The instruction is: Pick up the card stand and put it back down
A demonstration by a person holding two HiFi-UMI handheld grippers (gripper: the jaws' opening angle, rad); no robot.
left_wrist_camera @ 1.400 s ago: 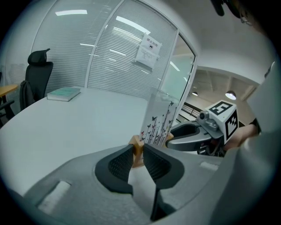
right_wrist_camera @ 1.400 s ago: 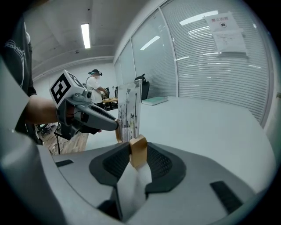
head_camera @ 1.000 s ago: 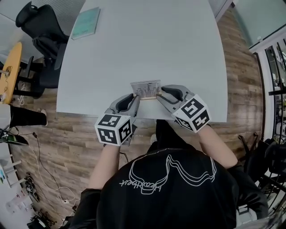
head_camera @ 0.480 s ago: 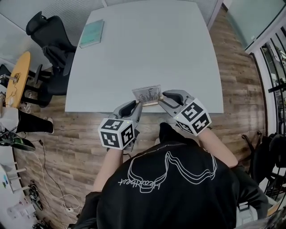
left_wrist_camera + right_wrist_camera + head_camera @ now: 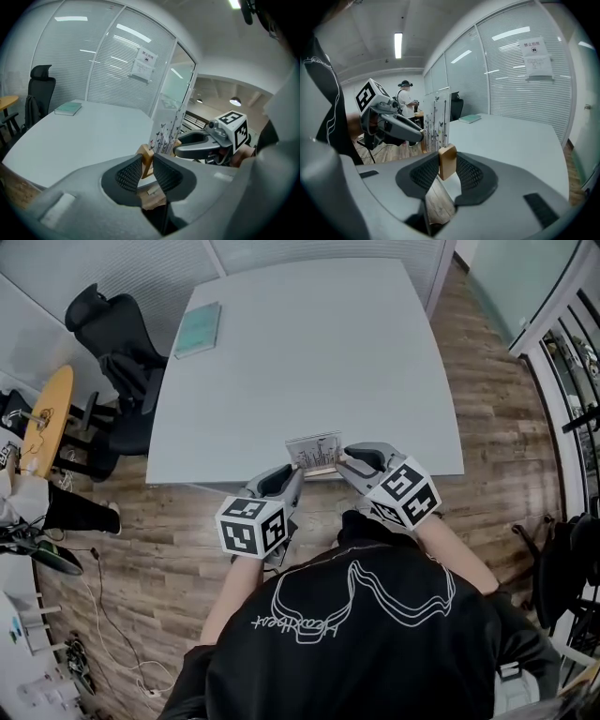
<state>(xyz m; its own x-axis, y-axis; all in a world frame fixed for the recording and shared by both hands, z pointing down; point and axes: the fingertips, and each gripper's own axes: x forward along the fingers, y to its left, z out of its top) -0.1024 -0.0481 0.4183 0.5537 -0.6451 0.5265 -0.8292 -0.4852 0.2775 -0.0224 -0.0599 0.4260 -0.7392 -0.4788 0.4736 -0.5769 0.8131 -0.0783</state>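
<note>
The card stand (image 5: pixel 314 452), a wooden bar with an upright printed card, hangs over the near edge of the white table (image 5: pixel 309 352). My left gripper (image 5: pixel 292 476) is shut on the bar's left end and my right gripper (image 5: pixel 345 463) on its right end. In the left gripper view the wooden end (image 5: pixel 146 157) sits pinched between my pads, with the card (image 5: pixel 164 131) and the right gripper (image 5: pixel 187 147) beyond. The right gripper view has the other wooden end (image 5: pixel 447 161) clamped between its pads, the card (image 5: pixel 438 122) behind it and the left gripper (image 5: pixel 412 133) past that.
A teal book (image 5: pixel 199 329) lies at the table's far left corner. A black office chair (image 5: pixel 112 352) and a round wooden table (image 5: pixel 42 418) stand to the left. Glass partitions with blinds lie beyond the table. A person (image 5: pixel 405 101) stands far off.
Both grippers have carried the card stand toward me, from further in on the table to its near edge, and a little upward. Their hold on its two ends is unchanged.
</note>
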